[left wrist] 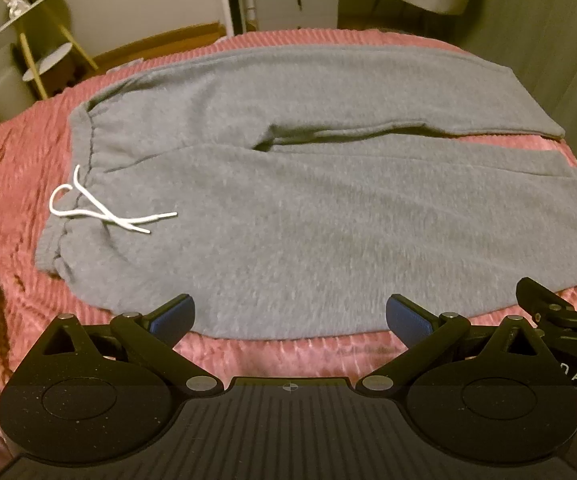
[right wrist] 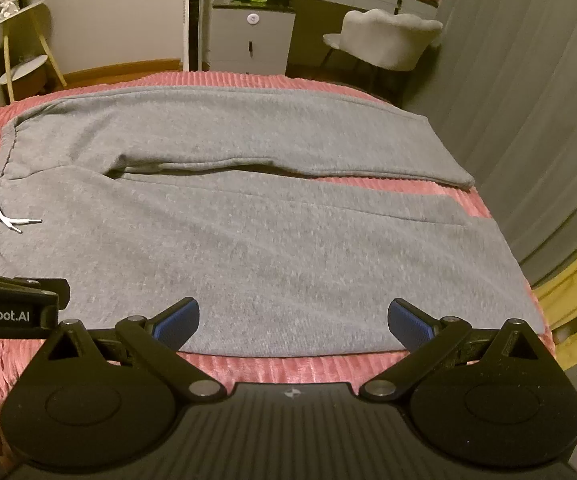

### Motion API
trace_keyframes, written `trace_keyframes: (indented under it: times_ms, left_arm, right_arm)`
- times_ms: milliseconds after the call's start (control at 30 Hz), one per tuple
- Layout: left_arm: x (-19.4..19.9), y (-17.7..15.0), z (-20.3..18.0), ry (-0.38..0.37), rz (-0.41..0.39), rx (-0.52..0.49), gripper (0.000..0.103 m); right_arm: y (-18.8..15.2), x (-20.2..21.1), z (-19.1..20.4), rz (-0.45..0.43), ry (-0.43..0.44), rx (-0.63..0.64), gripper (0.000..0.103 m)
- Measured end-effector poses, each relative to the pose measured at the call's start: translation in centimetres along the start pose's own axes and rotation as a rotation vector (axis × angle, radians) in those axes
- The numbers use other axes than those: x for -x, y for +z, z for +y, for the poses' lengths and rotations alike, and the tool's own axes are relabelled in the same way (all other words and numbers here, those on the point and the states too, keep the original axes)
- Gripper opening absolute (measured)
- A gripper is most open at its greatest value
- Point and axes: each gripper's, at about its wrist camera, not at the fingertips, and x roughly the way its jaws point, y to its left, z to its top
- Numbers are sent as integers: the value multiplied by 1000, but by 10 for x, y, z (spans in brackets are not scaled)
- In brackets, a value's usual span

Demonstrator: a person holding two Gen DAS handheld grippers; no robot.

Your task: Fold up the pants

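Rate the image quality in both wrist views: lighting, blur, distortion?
Left wrist view: dim warm light, gray pants slightly soft, strong fisheye bending of the pink blanket. Right wrist view: same dim cast, pants a bit sharper, dark vignetted corners.

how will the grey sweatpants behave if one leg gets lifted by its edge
The grey sweatpants look like thick, soft fleece, so they would likely sag limply. The ribbed pink blanket may grip them rather than let them slide. The white drawstring lies loose and could dangle.

A pink ribbed blanket [right wrist: 288, 368], grey chair [right wrist: 388, 40], drawer cabinet [right wrist: 252, 36], tiered side table [left wrist: 44, 40].
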Motion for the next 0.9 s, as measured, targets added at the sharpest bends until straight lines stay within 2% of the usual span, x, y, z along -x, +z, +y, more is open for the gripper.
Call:
trace_keyframes:
  times_ms: [433,567,667,800,900]
  left_arm:
    - [-11,4,0,-13,17,6,103]
    - [-15,8,2,37,-8,40,103]
    - [-21,18,7,56,-25,71,103]
    - [-35,37,19,42,-32,131,103]
    - [-52,53,28,80,-22,168,103]
  right_arm:
    - [2,-14,-7,15,-1,-2,101]
    - [10,-27,-17,28,25,-27,101]
    - [23,-41,-34,44,62,-95,101]
    - [50,-74,-55,91,100,-171,100]
    - [80,-104,-73,109,130,-270,100]
